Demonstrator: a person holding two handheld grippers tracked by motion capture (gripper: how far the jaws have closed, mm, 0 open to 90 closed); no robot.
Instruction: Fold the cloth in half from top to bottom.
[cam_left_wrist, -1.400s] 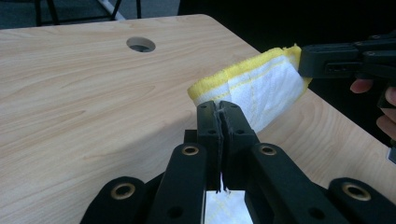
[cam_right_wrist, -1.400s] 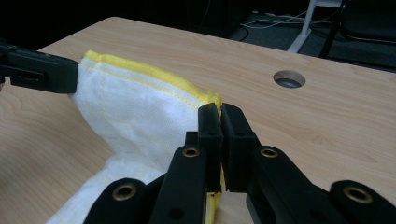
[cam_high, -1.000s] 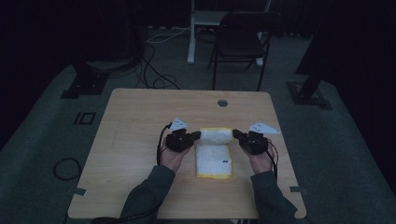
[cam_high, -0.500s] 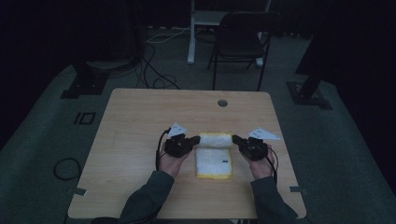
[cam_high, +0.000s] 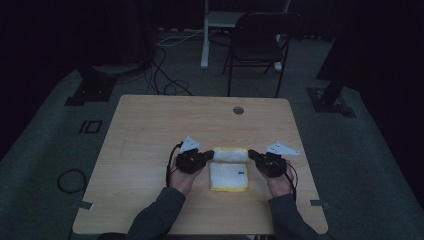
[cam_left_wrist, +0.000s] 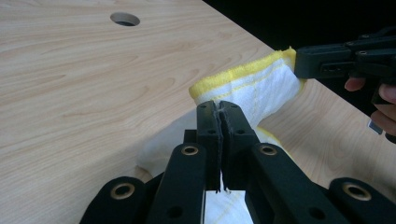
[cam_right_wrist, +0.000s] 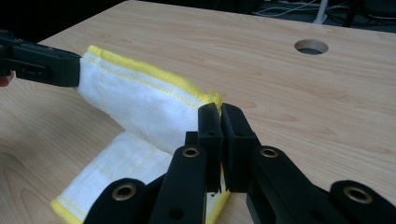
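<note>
A white cloth with a yellow hem (cam_high: 229, 176) lies on the wooden table (cam_high: 150, 130) in front of the person. Its far edge is lifted and curled over the part that lies flat. My left gripper (cam_high: 212, 155) is shut on the left corner of that raised edge. In the left gripper view the jaws (cam_left_wrist: 219, 109) pinch the cloth (cam_left_wrist: 252, 88), and the right gripper (cam_left_wrist: 301, 60) shows holding the other corner. My right gripper (cam_high: 250, 153) is shut on the right corner. Its own view shows the jaws (cam_right_wrist: 219, 112) closed on the hem of the cloth (cam_right_wrist: 140, 102), with the left gripper (cam_right_wrist: 74, 70) at the far corner.
A round cable hole (cam_high: 238, 110) sits in the table's far half. A black chair (cam_high: 260, 45) stands behind the table, with cables (cam_high: 165, 80) on the floor beside stand bases. A cable coil (cam_high: 71, 180) lies on the floor at the left.
Both grippers have shifted slightly toward the person, drawing the raised far edge of the cloth further over the flat part.
</note>
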